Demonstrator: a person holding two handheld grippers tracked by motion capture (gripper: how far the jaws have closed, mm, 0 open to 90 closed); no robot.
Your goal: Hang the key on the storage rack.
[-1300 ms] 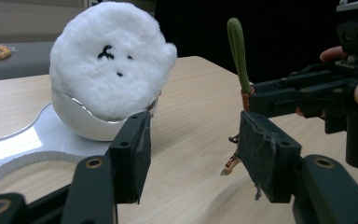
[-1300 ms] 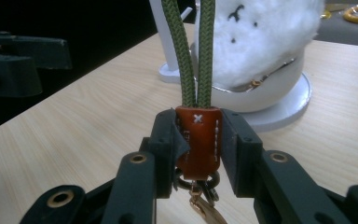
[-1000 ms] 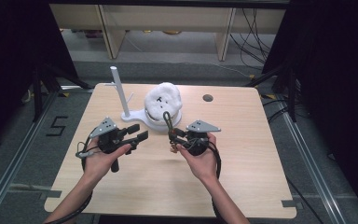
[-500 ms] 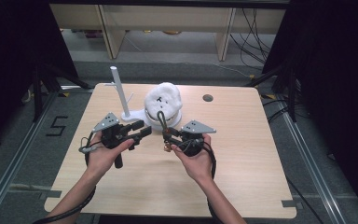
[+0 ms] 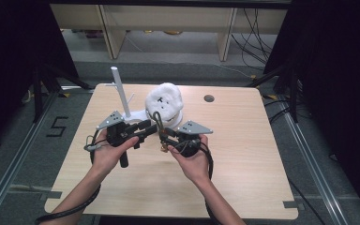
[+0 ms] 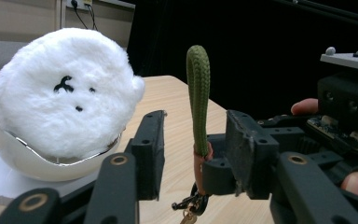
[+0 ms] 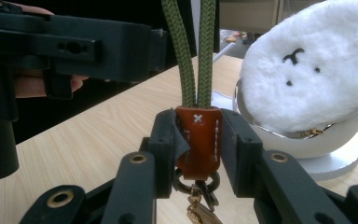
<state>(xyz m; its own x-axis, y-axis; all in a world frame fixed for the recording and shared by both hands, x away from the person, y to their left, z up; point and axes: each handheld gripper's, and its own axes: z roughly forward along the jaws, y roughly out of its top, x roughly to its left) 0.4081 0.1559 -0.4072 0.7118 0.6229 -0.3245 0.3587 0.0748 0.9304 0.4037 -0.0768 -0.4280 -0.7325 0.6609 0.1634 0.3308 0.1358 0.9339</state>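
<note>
**Key strap held upright between the two grippers**

Nearest us in the high view, our right gripper (image 5: pixel 163 137) grasps the key strap (image 7: pixel 192 60). In the right gripper view its pads (image 7: pixel 168 140) press on both sides of the brown leather tab (image 7: pixel 196 140), clenched on it. The olive cord loop stands upright above the tab, and a metal clip (image 7: pixel 196 196) hangs below the jaws, above the table (image 5: pixel 243 154).

Our left gripper (image 5: pixel 147 129) faces the right one, just beside it. In the left gripper view the cord loop (image 6: pixel 198 100) rises between its jaws; these have just been closing, yet a gap shows on each side, so they remain released.

Beyond both grippers, the white plush ball (image 5: pixel 165 102) with a small stitched face sits in a white bowl-shaped stand (image 6: pixel 32 163). A white post (image 5: pixel 120 91) rises beside it, on the left in the high view.
</note>
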